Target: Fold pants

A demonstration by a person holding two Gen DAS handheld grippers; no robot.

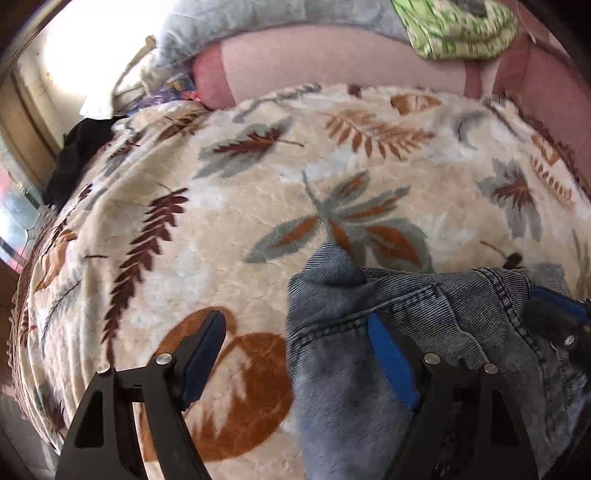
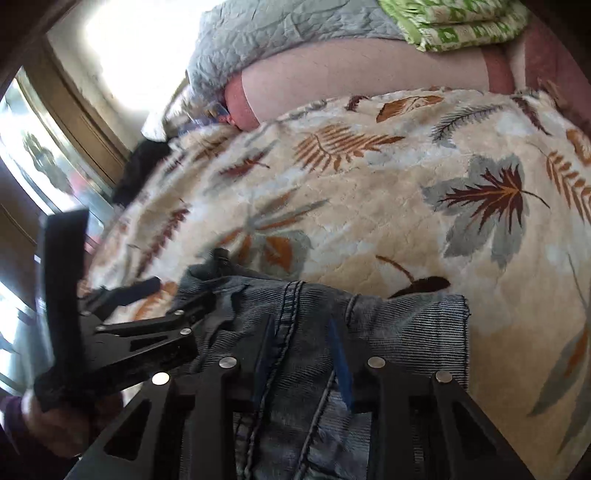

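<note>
Bed covered w/ cream leaf-print blanket (image 1: 229, 192). Jeans (image 1: 343, 373) bunched at 5 o'clock of left wrist view, on the blanket; in right wrist view same denim sits at 6 o'clock, seam and hem edge facing up.

Left gripper (image 1: 299, 339): jaws spread wide, not clamping. Its left finger (image 1: 201, 354) hangs over bare blanket, clear of cloth. Its right finger, blue pad showing, lies on top of the denim. Edge of jeans falls between the two fingers, but pads don't press it.

Right gripper (image 2: 303, 343): jaws narrow, pinching a fold of jeans along the stitched seam; blue pad visible against cloth. Seen also at 4 o'clock of left wrist view, partly buried in denim.

Left gripper body shows at 8 o'clock of right wrist view, blurred, just beside the jeans. Person's hand (image 2: 55, 424) on its handle, approx 7 o'clock.

Far side, 12 to 1 o'clock: grey quilt (image 1: 280, 26) and folded green-white cloth (image 1: 461, 29) on pink sheet (image 1: 317, 70). Dark garment (image 1: 81, 155) at 9–10 o'clock edge of bed. Bright window glare at 11 o'clock.
</note>
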